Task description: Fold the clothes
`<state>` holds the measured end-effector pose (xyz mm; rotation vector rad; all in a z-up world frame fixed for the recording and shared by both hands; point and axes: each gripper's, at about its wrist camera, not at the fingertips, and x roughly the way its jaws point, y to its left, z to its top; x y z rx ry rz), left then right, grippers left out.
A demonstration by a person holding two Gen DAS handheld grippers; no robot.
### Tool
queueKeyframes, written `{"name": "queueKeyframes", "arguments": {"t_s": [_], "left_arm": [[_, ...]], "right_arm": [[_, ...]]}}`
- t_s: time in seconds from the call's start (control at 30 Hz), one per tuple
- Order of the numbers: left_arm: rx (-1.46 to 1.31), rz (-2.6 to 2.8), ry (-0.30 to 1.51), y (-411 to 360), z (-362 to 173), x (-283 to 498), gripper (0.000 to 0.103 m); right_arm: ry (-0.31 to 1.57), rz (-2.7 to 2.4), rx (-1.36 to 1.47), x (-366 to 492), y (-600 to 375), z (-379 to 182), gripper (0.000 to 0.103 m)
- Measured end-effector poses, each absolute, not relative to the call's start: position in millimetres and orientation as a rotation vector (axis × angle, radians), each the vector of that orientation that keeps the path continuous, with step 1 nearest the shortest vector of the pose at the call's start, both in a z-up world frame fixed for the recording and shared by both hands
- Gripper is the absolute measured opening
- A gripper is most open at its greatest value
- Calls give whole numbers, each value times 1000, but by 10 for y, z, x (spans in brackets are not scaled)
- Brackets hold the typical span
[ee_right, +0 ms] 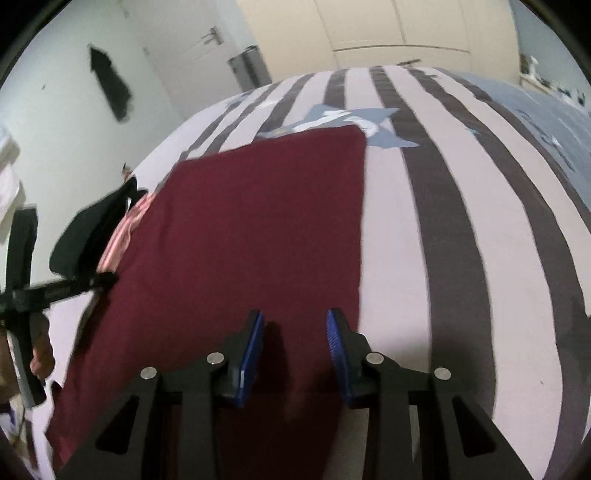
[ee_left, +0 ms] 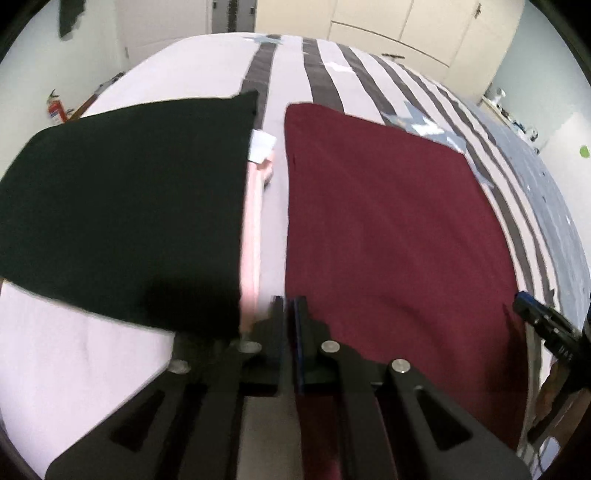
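Observation:
A maroon garment [ee_left: 388, 221] [ee_right: 258, 221] lies flat as a folded rectangle on the striped bed [ee_left: 207, 74] [ee_right: 461, 221]. To its left a folded black garment [ee_left: 129, 203] [ee_right: 85, 236] rests on a pink one [ee_left: 253, 221] [ee_right: 125, 225]. My left gripper [ee_left: 290, 301] [ee_right: 109, 278] is shut, its tips at the maroon garment's left edge; I cannot tell whether cloth is pinched. My right gripper [ee_right: 295, 321] [ee_left: 521, 299] hovers over the near right part of the maroon garment with its blue pads [ee_right: 255, 343] apart and only flat cloth beneath the gap.
A white label [ee_left: 262, 147] sticks out from under the black garment. A hand [ee_right: 40, 354] holds the left tool's handle. Cream wardrobe doors [ee_left: 406, 26] stand beyond the bed. A fire extinguisher [ee_left: 55, 109] stands by the left wall, and dark clothing [ee_right: 109, 85] hangs there.

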<state>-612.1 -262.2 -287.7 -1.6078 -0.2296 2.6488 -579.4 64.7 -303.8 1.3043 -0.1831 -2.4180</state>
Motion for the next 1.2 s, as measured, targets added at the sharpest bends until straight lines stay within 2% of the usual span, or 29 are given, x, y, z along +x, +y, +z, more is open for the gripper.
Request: {"name": "queueKeyframes", "arguments": {"t_s": [0.2,0.4,0.53,0.63,0.8,0.93,1.03,1.13,1.2], "left_arm": [[-1524,2564,-250,-2206,-2660,-5844,3],[-1617,2490,-174,-2116,-3198,-5633,3],[-1607,2515,-242,-2407,-3192,-5494,2],[-1643,2576,-185,-2474,-3102,-5404,2],[-1617,2615,-308,-2509,-2835,-5210,3],[-1575,2509,-300,-2186,-2712,-4990,3],[-1596,2453,-245,-1833,-2747,-5074,3],[-1659,2471,-193,-1794,-3007,-5092,3],[-1672,2473,-255,-1953,-3093,-5112,2]], "right_arm": [[-148,-2364,1248,-5392,418,-2810,34],[-103,-2298,1284,-4949,208,-2926,34],[-105,-2308,1317,-4782,371,-3092,33],[-123,-2318,1325,-4697,542,-3073,33],[-210,-2389,1358,-4571,788,-2922,34],[-235,-2348,1336,-4344,674,-2809,34],[-195,-2300,1347,-4143,500,-2839,34],[-178,-2275,1369,-3979,424,-2929,34],[-157,-2269,1386,-3908,436,-3025,34]]}}
